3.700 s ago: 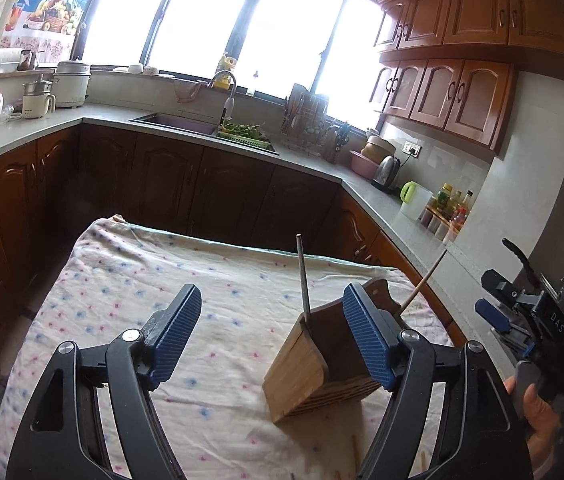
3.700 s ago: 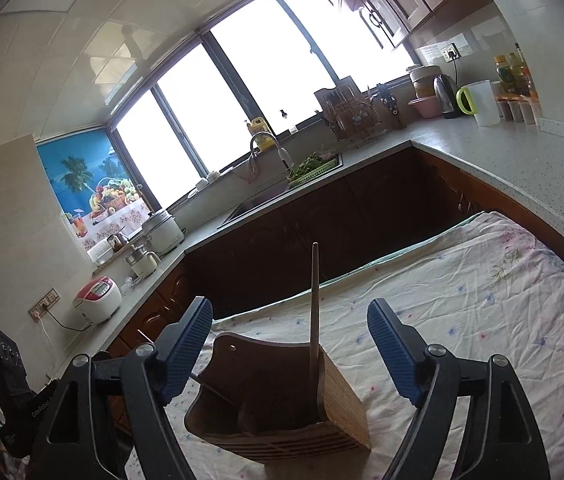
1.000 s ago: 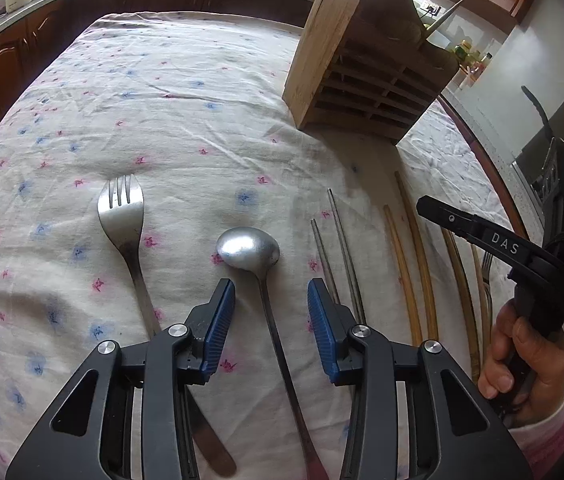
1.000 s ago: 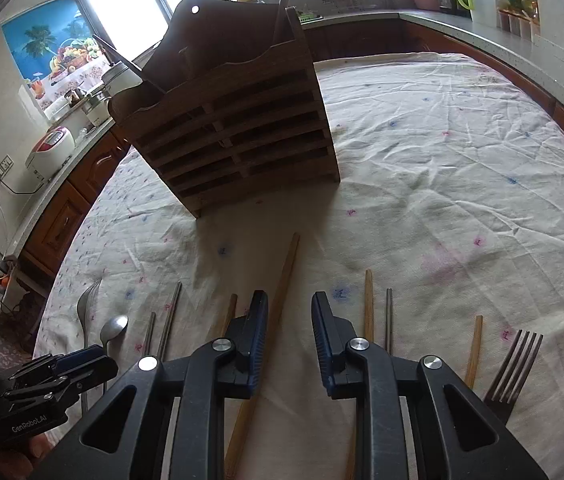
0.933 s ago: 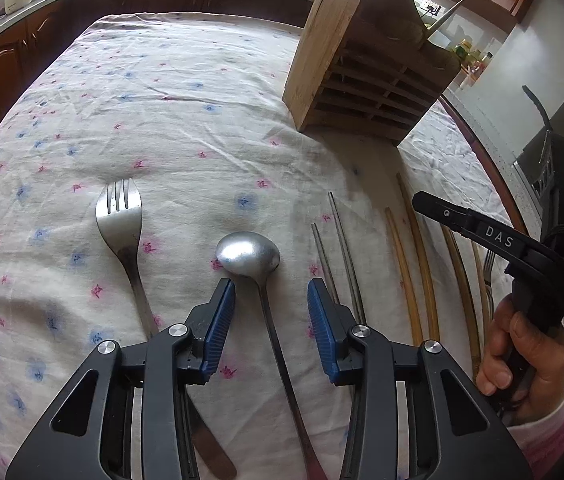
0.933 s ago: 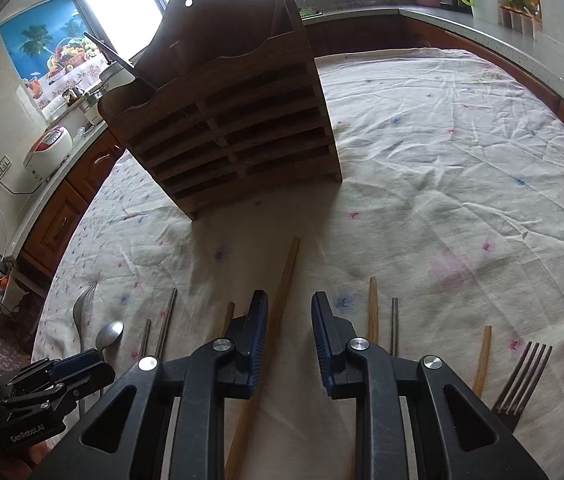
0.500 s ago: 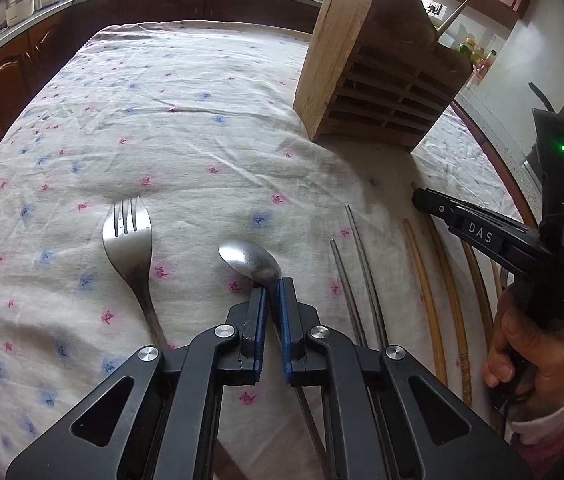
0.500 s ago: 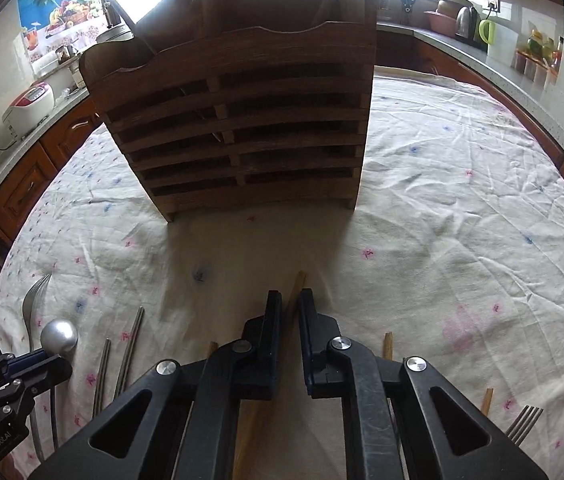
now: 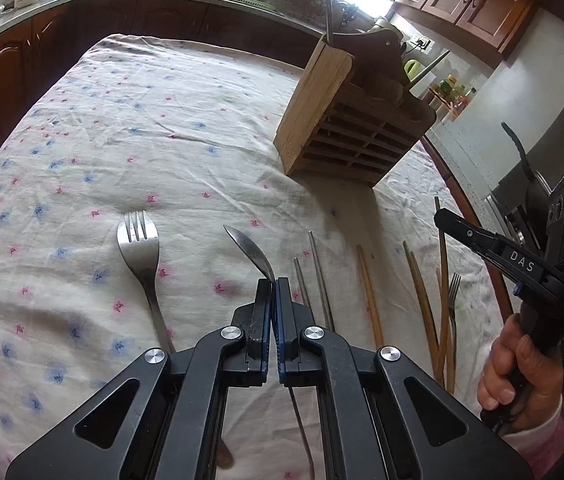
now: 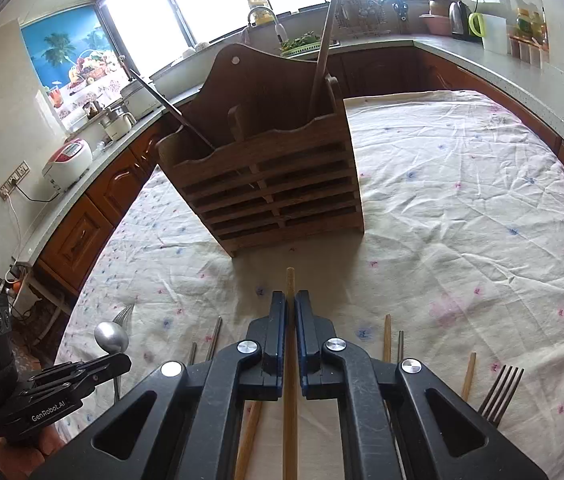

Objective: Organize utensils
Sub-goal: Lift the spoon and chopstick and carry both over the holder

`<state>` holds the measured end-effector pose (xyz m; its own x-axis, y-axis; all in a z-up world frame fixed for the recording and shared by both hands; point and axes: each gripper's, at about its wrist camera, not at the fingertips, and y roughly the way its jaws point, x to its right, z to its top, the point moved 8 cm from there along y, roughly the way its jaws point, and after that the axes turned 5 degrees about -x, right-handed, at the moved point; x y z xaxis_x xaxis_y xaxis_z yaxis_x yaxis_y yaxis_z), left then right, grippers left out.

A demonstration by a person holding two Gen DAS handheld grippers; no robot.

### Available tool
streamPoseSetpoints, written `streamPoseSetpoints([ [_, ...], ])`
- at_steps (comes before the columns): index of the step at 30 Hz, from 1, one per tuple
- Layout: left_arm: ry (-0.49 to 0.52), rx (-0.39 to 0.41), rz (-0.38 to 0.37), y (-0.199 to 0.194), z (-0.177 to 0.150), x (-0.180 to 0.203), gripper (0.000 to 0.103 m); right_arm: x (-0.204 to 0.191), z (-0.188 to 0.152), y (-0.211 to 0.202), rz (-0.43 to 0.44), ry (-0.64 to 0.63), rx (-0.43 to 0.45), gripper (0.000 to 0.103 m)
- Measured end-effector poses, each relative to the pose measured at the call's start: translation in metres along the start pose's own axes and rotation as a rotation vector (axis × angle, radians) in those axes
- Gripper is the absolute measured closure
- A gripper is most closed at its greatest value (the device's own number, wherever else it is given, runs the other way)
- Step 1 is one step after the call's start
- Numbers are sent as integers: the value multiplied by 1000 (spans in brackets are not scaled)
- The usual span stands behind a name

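My left gripper (image 9: pixel 273 282) is shut on a metal spoon (image 9: pixel 251 250), its bowl turned on edge and raised off the floral cloth. My right gripper (image 10: pixel 290 294) is shut on a wooden chopstick (image 10: pixel 290 280) that points at the wooden utensil holder (image 10: pixel 269 184). The holder (image 9: pixel 346 128) stands upright with a chopstick in each side. A fork (image 9: pixel 139 248), two metal chopsticks (image 9: pixel 318 276) and several wooden chopsticks (image 9: pixel 422 288) lie on the cloth. The spoon also shows in the right wrist view (image 10: pixel 111 337).
A second fork (image 10: pixel 500 394) lies at the right of the row. Dark kitchen cabinets and a counter with appliances (image 10: pixel 69 160) surround the table (image 10: pixel 482 200). The right gripper's body (image 9: pixel 538 272) and the hand holding it are at the right in the left wrist view.
Both grippers went from open over the holder down to the utensil row, shut on the spoon and a wooden chopstick, and have lifted them slightly; the spoon has turned on edge.
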<state>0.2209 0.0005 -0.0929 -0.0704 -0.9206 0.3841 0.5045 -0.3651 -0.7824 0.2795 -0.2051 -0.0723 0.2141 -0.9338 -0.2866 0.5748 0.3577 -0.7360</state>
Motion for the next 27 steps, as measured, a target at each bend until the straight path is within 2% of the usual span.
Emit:
streamPoseSetpoints([
  [18,66,193,-67,-83,28,36,102,-15,33,-113,60,8,250,98],
  [27,82,261,-64,-103,46,43,102,-18,45,-131,62,-2,308,98],
])
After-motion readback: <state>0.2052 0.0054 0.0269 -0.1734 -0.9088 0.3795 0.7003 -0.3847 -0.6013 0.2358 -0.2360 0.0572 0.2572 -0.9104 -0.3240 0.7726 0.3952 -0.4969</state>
